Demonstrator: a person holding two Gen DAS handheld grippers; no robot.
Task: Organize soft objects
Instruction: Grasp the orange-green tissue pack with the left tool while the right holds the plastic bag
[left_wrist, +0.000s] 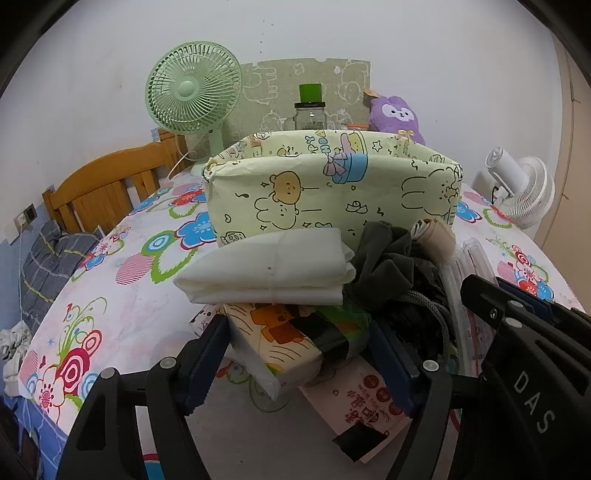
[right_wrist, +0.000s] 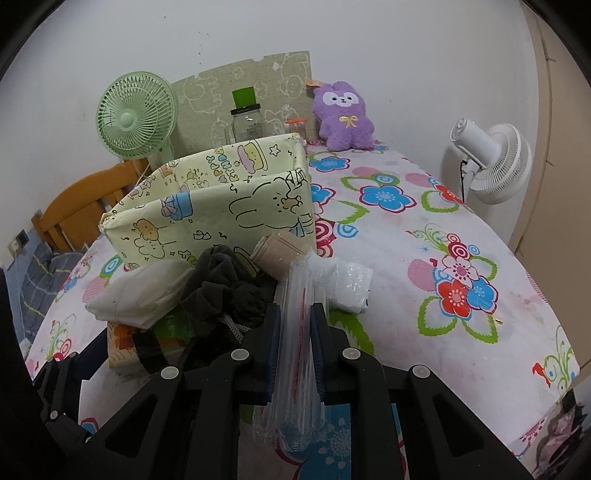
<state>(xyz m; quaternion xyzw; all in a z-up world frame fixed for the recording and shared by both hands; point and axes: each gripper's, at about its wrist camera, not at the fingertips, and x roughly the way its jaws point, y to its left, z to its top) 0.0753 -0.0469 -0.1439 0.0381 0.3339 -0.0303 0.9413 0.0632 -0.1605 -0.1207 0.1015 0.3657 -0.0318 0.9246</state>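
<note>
My left gripper (left_wrist: 297, 332) straddles a bear-print tissue pack (left_wrist: 280, 343) on the flowered bedsheet (left_wrist: 122, 295), and its pads touch both sides of the pack. A folded white cloth (left_wrist: 269, 269) lies on the pack, with a dark green cloth (left_wrist: 388, 266) and a beige roll (left_wrist: 436, 232) to its right. Behind them stands an open yellow cartoon-print box (left_wrist: 332, 184). My right gripper (right_wrist: 295, 314) is shut on a clear plastic bag (right_wrist: 295, 354) beside the dark cloth (right_wrist: 221, 284). A white plastic roll (right_wrist: 347, 284) lies just past it. A purple plush (right_wrist: 343, 114) leans on the far wall.
A green fan (left_wrist: 192, 88) and a glass jar (left_wrist: 310, 112) stand behind the box, and a white fan (right_wrist: 491, 162) is at the right edge of the bed. A wooden headboard (left_wrist: 107, 184) is on the left. A pink packet (left_wrist: 362, 406) lies under my left gripper.
</note>
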